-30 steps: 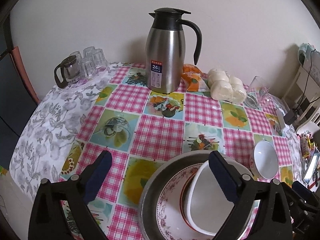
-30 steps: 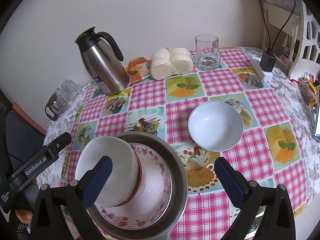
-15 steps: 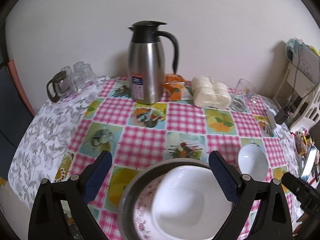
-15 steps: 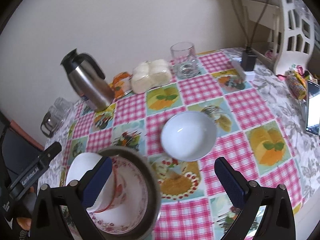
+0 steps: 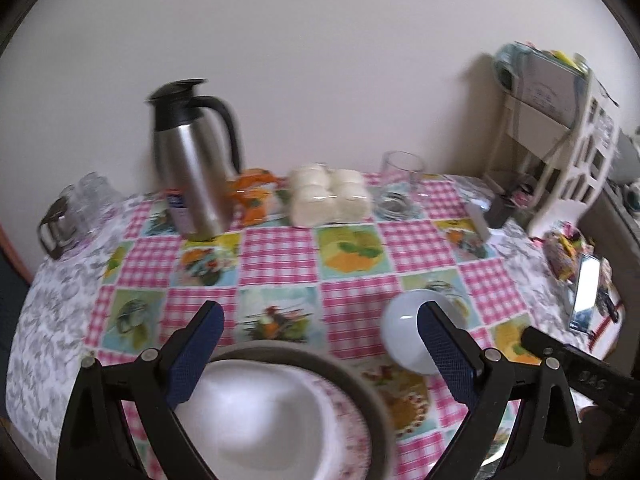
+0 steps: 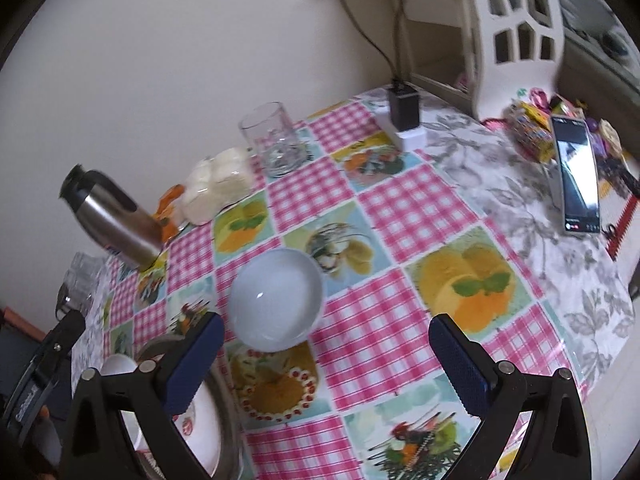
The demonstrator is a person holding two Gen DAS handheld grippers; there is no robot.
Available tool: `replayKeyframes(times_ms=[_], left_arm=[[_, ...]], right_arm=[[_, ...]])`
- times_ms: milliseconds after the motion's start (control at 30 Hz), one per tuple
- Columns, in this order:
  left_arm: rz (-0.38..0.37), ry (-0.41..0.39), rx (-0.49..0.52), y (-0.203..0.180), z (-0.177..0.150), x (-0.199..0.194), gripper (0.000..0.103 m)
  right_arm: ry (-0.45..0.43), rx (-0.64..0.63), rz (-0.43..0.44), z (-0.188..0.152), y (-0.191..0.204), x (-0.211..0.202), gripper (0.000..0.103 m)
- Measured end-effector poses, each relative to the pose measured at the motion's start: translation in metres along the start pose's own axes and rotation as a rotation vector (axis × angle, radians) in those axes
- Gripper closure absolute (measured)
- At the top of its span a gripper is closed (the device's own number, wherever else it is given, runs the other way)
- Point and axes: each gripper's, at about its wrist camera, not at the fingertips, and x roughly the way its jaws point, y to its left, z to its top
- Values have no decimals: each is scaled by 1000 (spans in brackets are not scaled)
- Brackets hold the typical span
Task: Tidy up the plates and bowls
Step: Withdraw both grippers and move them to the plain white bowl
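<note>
Bowl (image 6: pixel 276 300) sitting loose on the checked tablecloth (image 6: pixel 400 208), just ahead of the right gripper (image 6: pixel 324 356), nearer its left finger. Both jaws standing wide, gripping nothing. Left gripper (image 5: pixel 320 344) hovering spread and empty above the stack: white bowl (image 5: pixel 256 420) on patterned plate (image 5: pixel 352 412) inside metal basin (image 5: pixel 360 376). Judging the step: right gripper reaching for the loose bowl. Next calls for closing on its rim, then carrying it to the stack.

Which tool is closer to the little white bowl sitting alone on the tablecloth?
Probably the right tool: the small white bowl sits just ahead of its open fingers. The left tool hangs over the stacked dishes, with that bowl off to its right.
</note>
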Motion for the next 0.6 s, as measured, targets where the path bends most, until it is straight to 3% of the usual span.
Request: replayKeyframes(times_ms=[167,333,600], left_arm=[[-53,71,48,-32,1,23,6],[-11,144,107,-57,0,52,6],[33,210,142,-66,-1,92,6]], right_arm=[[18,16,-27,6,-10,12,0],[51,8,-76,9,-16,32,0],[131,36,-72,6,-23,73,0]])
